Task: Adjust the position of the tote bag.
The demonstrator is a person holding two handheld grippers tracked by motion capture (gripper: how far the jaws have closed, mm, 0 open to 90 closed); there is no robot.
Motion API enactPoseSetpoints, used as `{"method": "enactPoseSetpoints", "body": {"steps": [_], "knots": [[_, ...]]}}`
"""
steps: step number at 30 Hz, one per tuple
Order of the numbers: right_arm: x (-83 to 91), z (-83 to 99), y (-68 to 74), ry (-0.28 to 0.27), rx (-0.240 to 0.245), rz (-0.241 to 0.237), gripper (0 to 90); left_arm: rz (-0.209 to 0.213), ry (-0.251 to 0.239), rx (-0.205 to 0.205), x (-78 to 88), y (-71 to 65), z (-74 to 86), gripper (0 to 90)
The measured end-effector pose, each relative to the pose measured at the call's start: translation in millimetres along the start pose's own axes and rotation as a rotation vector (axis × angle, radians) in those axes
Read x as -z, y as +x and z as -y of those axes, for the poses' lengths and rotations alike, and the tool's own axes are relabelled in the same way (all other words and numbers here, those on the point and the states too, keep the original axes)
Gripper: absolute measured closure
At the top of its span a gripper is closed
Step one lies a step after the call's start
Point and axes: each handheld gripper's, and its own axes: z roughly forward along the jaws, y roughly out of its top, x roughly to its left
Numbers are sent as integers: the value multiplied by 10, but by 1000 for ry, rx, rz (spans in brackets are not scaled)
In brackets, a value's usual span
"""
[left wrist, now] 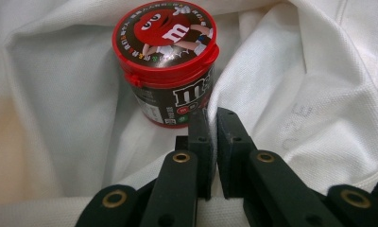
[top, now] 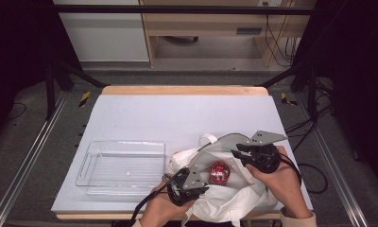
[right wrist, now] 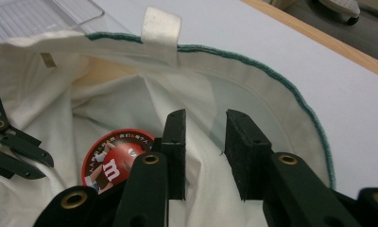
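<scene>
So the M&M's candy jar (left wrist: 166,64) is sitting upright down inside the white cloth tote bag (top: 234,198), near the front edge of the table (top: 177,113), right of the middle. Red lid is on, and the fabric is bunching up all around it.

Your left gripper (left wrist: 210,124) is pinching a fold of the bag's near wall, jaws nearly together with cloth between them, just beside the jar. Your right gripper (right wrist: 205,126) is sitting at the far side of the bag mouth with its jaws parted a little and a layer of cloth between them; I can't tell if it's really biting the fabric or just straddling it.

My guess is you're spreading the mouth so the jar can come out. If so, keep the left pinch firm and pull the two sides apart and slightly up, so the opening is staying wide and the green-stitched rim (right wrist: 291,90) isn't flopping back over the lid. The clear plastic tray (top: 123,165) is waiting just beside the bag toward the left edge, probably where it's going.
</scene>
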Motion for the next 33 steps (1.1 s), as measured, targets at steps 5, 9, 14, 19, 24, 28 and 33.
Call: {"method": "enactPoseSetpoints", "body": {"steps": [5, 9, 14, 19, 24, 28, 33], "knots": [[-47, 28, -5, 17, -1, -1, 700, 1, -4, 1, 12, -3, -2, 853], [-72, 52, -15, 25, -4, -2, 700, 3, -8, 3, 18, 0, -5, 854], [-82, 67, -28, 28, -11, -2, 700, 7, -11, 6, 20, 2, -2, 855], [-100, 85, -34, 34, -17, -4, 700, 9, -16, 8, 27, -2, -7, 860], [-127, 115, -53, 45, -21, -6, 704, 11, -14, 9, 29, 1, -4, 863], [-141, 141, -76, 48, -29, -8, 709, 9, -15, 9, 31, -4, -7, 863], [-173, 177, -94, 54, -41, -14, 707, 8, -16, 11, 30, 2, -6, 862]]}}
